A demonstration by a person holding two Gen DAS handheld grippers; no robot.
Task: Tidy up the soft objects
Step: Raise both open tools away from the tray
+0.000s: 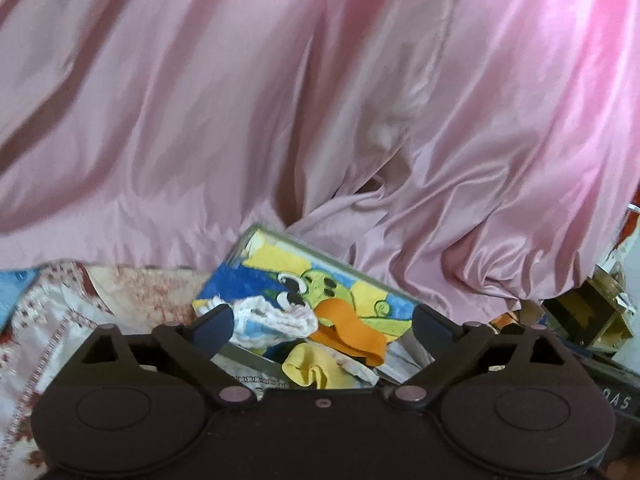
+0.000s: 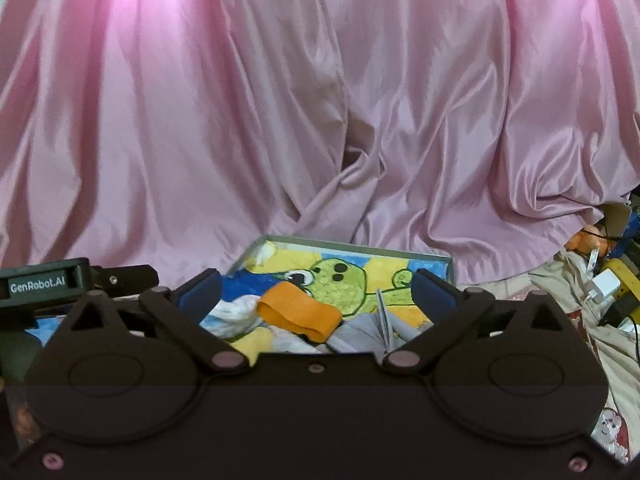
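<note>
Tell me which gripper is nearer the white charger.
Right. The charger lies just to the right of the right gripper. The left gripper sits to the left of the right one, farther away, and the charger is out of its view.

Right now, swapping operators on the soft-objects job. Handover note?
Left hand-held gripper: open, nothing between the jaws.
Right hand-held gripper: open, nothing between the jaws.
Box with the cartoon-print lining sits ahead of both, in front of the pink curtain.
Done: orange cloth, yellow cloth, white cloth and grey cloth lie in the box, loosely piled.
Left: cannot tell whether more soft items wait outside; the pile looks untidy.
</note>
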